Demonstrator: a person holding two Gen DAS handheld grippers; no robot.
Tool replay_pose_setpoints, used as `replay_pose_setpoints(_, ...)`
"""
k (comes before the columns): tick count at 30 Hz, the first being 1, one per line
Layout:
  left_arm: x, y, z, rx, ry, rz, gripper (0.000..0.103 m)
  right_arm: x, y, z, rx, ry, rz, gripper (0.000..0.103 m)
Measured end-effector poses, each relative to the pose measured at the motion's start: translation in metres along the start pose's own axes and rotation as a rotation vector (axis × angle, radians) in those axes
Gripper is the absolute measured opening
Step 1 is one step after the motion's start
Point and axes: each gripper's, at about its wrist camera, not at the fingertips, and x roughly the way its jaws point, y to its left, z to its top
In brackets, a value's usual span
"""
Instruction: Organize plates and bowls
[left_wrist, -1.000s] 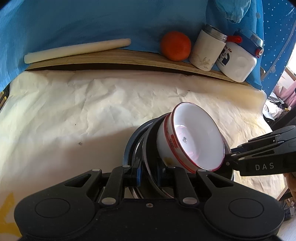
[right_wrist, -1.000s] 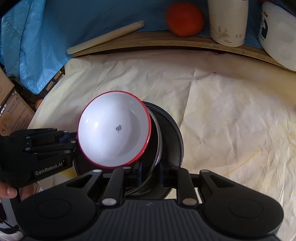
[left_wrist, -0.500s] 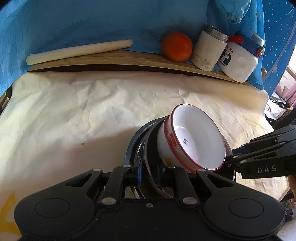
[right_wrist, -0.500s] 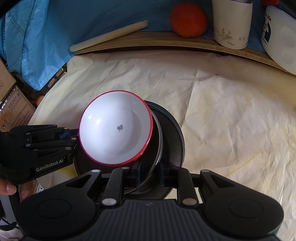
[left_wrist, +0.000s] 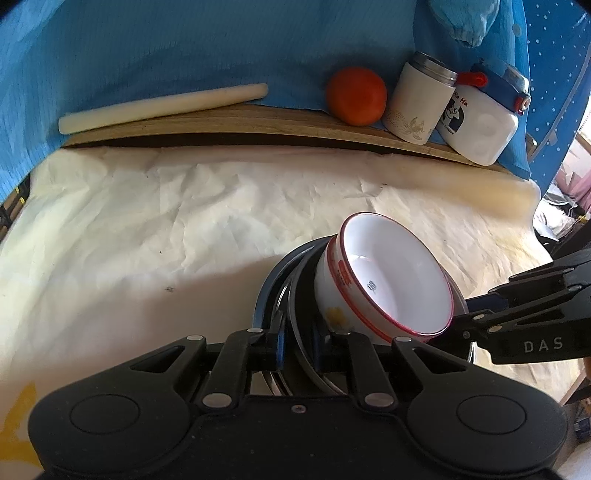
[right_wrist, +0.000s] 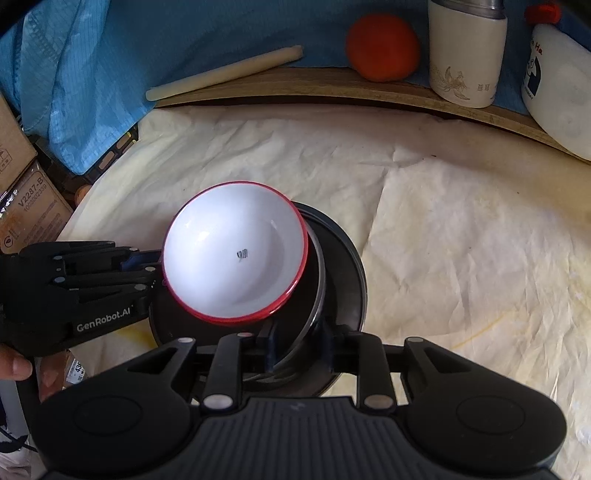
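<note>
right tool (right_wrist: 295, 341) jaws are opening off the dark plates (right_wrist: 343, 266) under the bowl (right_wrist: 236, 254), left tool (left_wrist: 297, 341) clenched on their rim, so you're likely setting the stack down.

The left claw (left_wrist: 299, 343) gripped the dark plates' (left_wrist: 295, 295) rim; a red-rimmed white bowl (left_wrist: 391, 280) sat tilted on them.

Bright daylight from right; soft shadows; strong fisheye edge distortion.
</note>
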Motion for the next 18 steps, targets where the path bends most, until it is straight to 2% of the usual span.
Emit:
replay_pose_setpoints(3, -0.002, -0.003, 0.000, 0.016, -0.012, 0.019, 0.015, -0.002, 0.000, -0.001, 0.000, -0.006, 0.004, 0.032)
replay_pose_setpoints(7, -0.009, -0.003, -0.001, 0.030, -0.052, 0.077, 0.026, -0.005, 0.001, -0.004, -0.009, -0.019, 0.013, 0.037)
replay_pose_setpoints(18, -0.026, 0.003, -0.007, -0.005, -0.106, 0.107, 0.042, -0.016, 0.004, -0.015, -0.025, -0.065, 0.015, 0.047)
